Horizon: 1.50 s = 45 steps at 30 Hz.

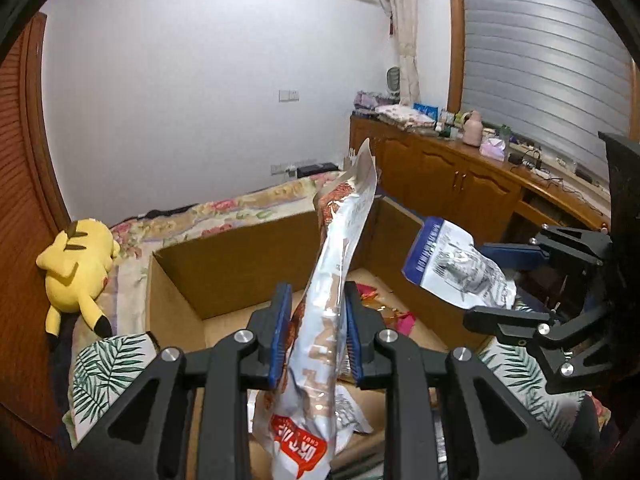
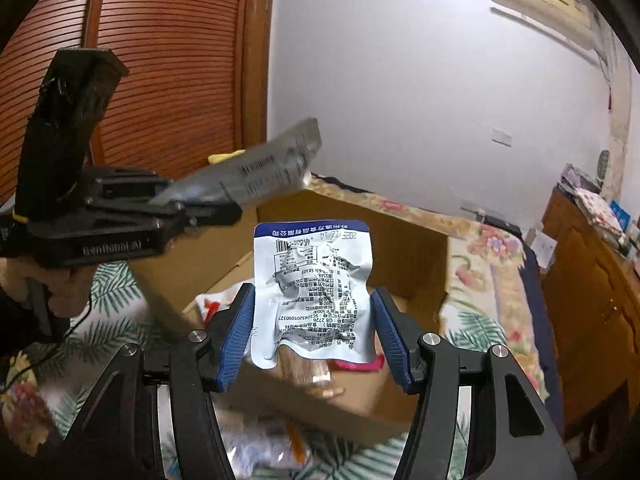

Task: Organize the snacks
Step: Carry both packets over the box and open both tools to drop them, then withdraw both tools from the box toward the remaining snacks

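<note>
Floral bedding lies under the open brown cardboard box ahead. I grip a long silver-and-orange foil snack pouch in my left claw; my right claw clamps a crinkled white, blue-edged vacuum pack above the box.

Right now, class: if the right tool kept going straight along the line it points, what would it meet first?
Probably the open cardboard box just ahead and below: the right tool, gripping the blue-and-white packet, aims at its inside. Depth is uncertain.
</note>
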Motion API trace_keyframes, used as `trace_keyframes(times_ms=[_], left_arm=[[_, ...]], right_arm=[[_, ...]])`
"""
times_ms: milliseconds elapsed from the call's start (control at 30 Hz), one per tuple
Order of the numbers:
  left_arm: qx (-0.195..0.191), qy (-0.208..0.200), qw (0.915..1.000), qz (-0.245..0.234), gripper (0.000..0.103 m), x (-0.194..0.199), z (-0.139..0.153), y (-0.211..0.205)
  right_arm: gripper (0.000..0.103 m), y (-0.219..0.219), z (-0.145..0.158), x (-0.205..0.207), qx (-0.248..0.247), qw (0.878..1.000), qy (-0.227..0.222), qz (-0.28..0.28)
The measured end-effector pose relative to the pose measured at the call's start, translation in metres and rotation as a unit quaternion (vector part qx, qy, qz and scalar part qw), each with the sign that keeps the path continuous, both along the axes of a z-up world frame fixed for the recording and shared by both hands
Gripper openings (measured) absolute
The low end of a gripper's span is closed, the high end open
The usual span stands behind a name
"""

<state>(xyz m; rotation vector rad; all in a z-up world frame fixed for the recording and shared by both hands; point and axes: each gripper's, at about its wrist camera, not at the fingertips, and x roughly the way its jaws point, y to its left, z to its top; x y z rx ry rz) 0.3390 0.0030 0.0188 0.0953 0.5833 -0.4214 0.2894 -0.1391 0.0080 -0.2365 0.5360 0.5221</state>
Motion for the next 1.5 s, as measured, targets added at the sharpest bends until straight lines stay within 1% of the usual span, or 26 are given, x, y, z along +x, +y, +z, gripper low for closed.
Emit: trace_keyframes(times_ms=[200,333,467,533,633,667,733,900,1100,1233,1367,1500], left_arm=[[-0.001,0.025,0.9997,0.006,0.023,0.023,-0.021,0.005],[0.007,0.042,0.9991,-0.001,0.023,0.031,-0.033,-0.004],[0.020,0.043,0.9988,-0.007,0.023,0.028,-0.038,-0.014],[0.020,0.042,0.9989,-0.007,0.023,0.026,-0.039,-0.016],[0.011,0.044,0.9990,-0.007,0.027,0.025,-0.038,-0.014],[0.013,0.044,0.9989,-0.006,0.030,0.025,-0.038,-0.013],[0.013,0.044,0.9989,-0.007,0.031,0.024,-0.039,-0.013],[0.010,0.035,0.9993,-0.007,0.037,0.019,-0.038,-0.012],[0.010,0.026,0.9996,-0.004,0.040,0.013,-0.033,-0.011],[0.008,0.014,0.9999,0.004,0.041,0.002,-0.022,-0.007],[0.010,0.001,0.9999,0.009,0.042,-0.017,-0.007,-0.001],[0.015,-0.009,0.9998,0.008,0.046,-0.048,0.006,0.002]], right_arm=[[0.060,0.005,-0.020,0.030,0.015,1.000,0.011,0.013],[0.060,0.008,-0.032,0.042,0.020,0.999,0.021,0.019],[0.060,0.014,-0.046,0.049,0.019,0.999,0.035,0.022],[0.060,0.015,-0.050,0.050,0.023,0.999,0.040,0.025],[0.060,0.012,-0.049,0.056,0.033,0.998,0.047,0.026],[0.060,0.012,-0.049,0.057,0.035,0.998,0.049,0.026],[0.061,0.012,-0.050,0.057,0.035,0.998,0.049,0.026],[0.063,0.012,-0.052,0.056,0.036,0.998,0.046,0.020],[0.065,0.010,-0.051,0.050,0.034,0.998,0.041,0.018],[0.065,0.005,-0.042,0.041,0.045,0.998,0.030,0.015],[0.065,-0.002,-0.025,0.021,0.053,0.998,0.015,0.010],[0.065,-0.012,-0.010,-0.008,0.056,0.998,0.003,0.003]])
